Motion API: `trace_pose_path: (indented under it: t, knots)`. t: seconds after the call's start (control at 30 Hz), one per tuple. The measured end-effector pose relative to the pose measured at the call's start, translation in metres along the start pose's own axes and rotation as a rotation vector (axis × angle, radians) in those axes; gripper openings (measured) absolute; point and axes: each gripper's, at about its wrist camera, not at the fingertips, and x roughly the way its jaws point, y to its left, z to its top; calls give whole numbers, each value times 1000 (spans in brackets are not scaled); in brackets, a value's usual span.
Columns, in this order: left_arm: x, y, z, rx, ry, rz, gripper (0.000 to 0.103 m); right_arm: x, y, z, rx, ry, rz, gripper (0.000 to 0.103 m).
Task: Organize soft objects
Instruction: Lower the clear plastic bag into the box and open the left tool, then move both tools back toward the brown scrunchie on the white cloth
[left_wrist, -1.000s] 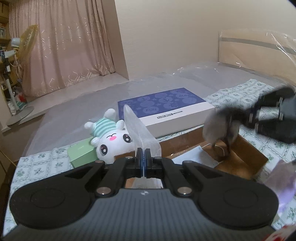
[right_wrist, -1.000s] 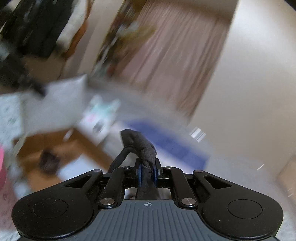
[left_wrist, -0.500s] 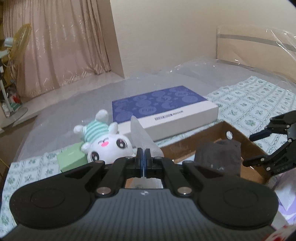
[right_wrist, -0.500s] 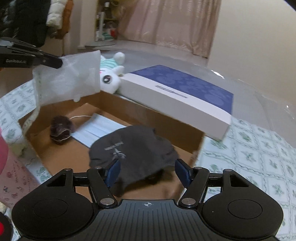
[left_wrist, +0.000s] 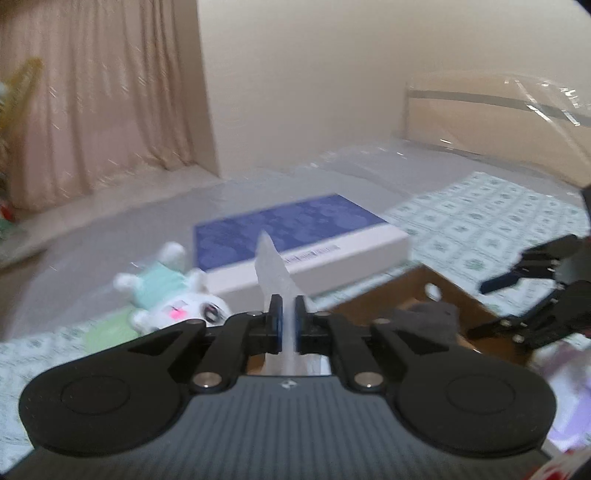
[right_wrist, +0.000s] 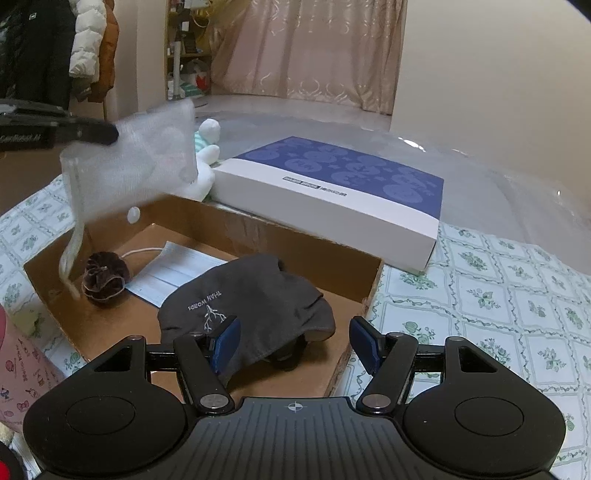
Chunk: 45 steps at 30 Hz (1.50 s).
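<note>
now the white mesh pouch (right_wrist: 133, 162) hangs over the left end of the cardboard box (right_wrist: 303, 247), its drawstring dangling down toward the box floor near the dark scrunchie (right_wrist: 106, 277), and it sits between the fingers of our left tool (left_wrist: 289, 325), whose jaws have just been easing apart; a slim gap shows on each side of the thin fabric, so we read the pinch as loosened, the pouch barely caught if at all. to finish this step well, we judge, we should let the jaws part fully while the pouch is still above the open box, not over its wall, so it falls beside the scrunchie and the face mask (right_wrist: 177, 273) rather than draping on the rim. the trailing string could snag on a pad, so we would draw the tool straight back only once the cloth has dropped clear. the dark grey cap (right_wrist: 251, 302) already lies in the right half of the box, and our right tool (right_wrist: 295, 345) stands released just behind it, jaws spread wide with nothing pressed between them. beyond the box lie the plush rabbit (left_wrist: 173, 295) and the blue and white flat box (right_wrist: 332, 188) on the bed (right_wrist: 498, 295).
</note>
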Motion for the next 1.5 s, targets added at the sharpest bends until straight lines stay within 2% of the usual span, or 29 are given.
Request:
trace_pose_path:
  t: [0.07, 0.2, 0.4, 0.83, 1.1, 1.17, 1.37, 1.5]
  knots:
    - [3, 0, -8, 12, 34, -8, 22, 1, 1, 0, -2, 5, 11, 65]
    - [9, 3, -25, 28, 104, 23, 22, 0, 0, -2, 0, 7, 14, 65]
    - [6, 17, -44, -77, 167, 16, 22, -3, 3, -2, -4, -2, 34, 65]
    - [-22, 16, -52, -170, 209, 2, 22, -27, 17, 3, -25, -42, 87, 65]
    - [-78, 10, -47, -242, 199, 20, 23, -70, 25, 4, -9, -85, 117, 65]
    - [-98, 5, -49, -258, 206, 23, 29, -88, 27, 1, 3, -102, 132, 65]
    - [-169, -10, -65, -303, 211, 37, 33, -153, 39, -20, 65, -154, 181, 65]
    - [-213, -23, -79, -321, 222, 83, 35, -189, 48, -39, 116, -134, 209, 65]
